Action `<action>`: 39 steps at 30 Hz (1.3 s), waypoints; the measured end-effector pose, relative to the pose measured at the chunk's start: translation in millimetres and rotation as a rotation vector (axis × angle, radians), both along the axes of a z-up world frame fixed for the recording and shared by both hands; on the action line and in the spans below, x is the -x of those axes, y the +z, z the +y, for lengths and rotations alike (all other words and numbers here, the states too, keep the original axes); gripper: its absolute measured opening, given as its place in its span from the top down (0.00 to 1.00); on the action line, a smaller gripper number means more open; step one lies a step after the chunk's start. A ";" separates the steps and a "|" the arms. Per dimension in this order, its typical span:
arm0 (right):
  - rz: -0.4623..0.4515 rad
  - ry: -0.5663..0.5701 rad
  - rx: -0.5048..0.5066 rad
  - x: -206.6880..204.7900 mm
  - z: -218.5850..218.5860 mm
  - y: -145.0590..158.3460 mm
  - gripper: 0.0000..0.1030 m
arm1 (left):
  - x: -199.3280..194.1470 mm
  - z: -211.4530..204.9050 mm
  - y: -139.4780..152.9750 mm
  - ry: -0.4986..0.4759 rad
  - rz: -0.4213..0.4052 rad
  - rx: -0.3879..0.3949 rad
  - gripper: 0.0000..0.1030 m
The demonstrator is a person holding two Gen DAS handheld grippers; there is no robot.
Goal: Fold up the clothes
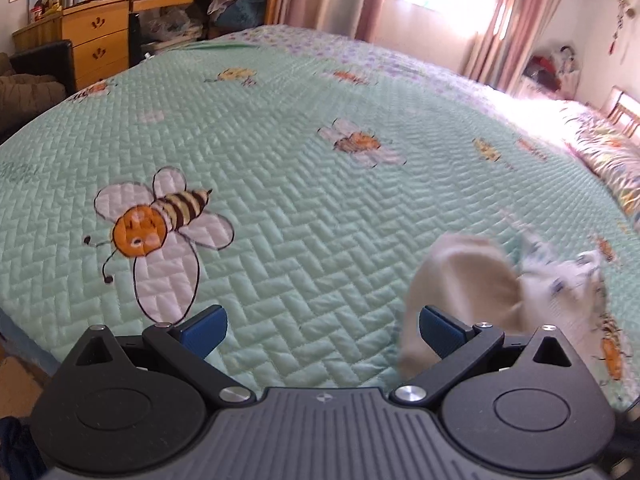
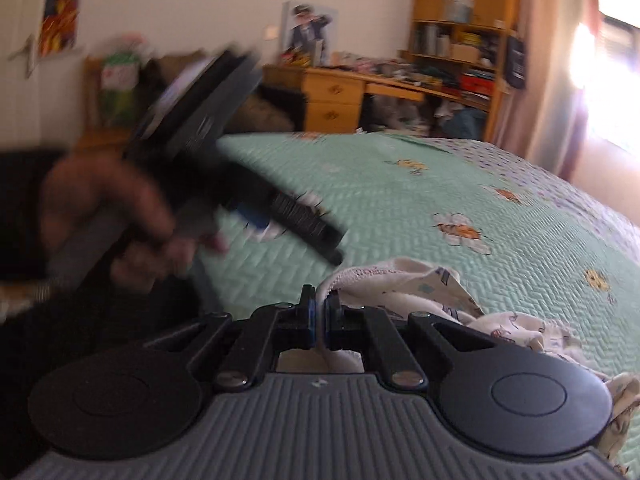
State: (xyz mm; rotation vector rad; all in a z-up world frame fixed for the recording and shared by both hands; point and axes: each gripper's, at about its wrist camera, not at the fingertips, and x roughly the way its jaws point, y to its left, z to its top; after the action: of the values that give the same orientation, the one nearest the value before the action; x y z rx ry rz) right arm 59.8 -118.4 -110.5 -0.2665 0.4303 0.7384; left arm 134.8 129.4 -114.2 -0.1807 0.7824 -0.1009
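A small white printed garment (image 2: 404,284) hangs bunched from my right gripper (image 2: 319,320), whose blue pads are shut on its ribbed hem. In the left wrist view the same garment (image 1: 472,280) shows as a blurred pale bundle at the lower right, just behind the right fingertip (image 1: 440,332). My left gripper (image 1: 320,330) is open wide over the green quilt with nothing between its fingers. From the right wrist view, the left gripper (image 2: 280,208) is a dark blur held in a person's hand (image 2: 104,208) to the left.
A mint green quilted bedspread with bee prints (image 1: 280,184) covers the bed. A patterned pillow (image 1: 608,156) lies at the right. A wooden desk with drawers (image 1: 96,36) and shelves (image 2: 460,40) stands beyond the bed. Pink curtains (image 1: 496,20) frame a bright window.
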 end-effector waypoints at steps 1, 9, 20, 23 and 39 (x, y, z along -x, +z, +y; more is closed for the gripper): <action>0.002 -0.005 0.007 2.7 0.8 -2.0 0.95 | 1.8 0.3 5.1 -0.021 -0.012 0.020 0.01; 0.014 -0.049 0.062 24.3 7.0 -18.2 0.88 | 8.9 -57.5 8.3 -0.260 0.019 -0.067 0.01; -0.002 -0.064 0.057 35.3 3.9 -27.5 0.88 | 1.6 -90.5 -4.8 -0.221 0.108 -0.233 0.01; -0.014 -0.061 0.063 36.1 5.7 -30.1 0.88 | 1.3 -86.4 -4.0 -0.185 0.113 -0.267 0.01; -0.073 -0.051 0.086 39.8 7.4 -33.1 0.91 | -2.1 -100.7 -19.5 -0.201 0.171 -0.305 0.07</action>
State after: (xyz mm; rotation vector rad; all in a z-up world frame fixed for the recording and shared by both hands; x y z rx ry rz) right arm 20.0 -111.1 -143.6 -0.3609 0.3982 0.6595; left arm 136.9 28.6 -133.7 0.1819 0.9747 -0.1561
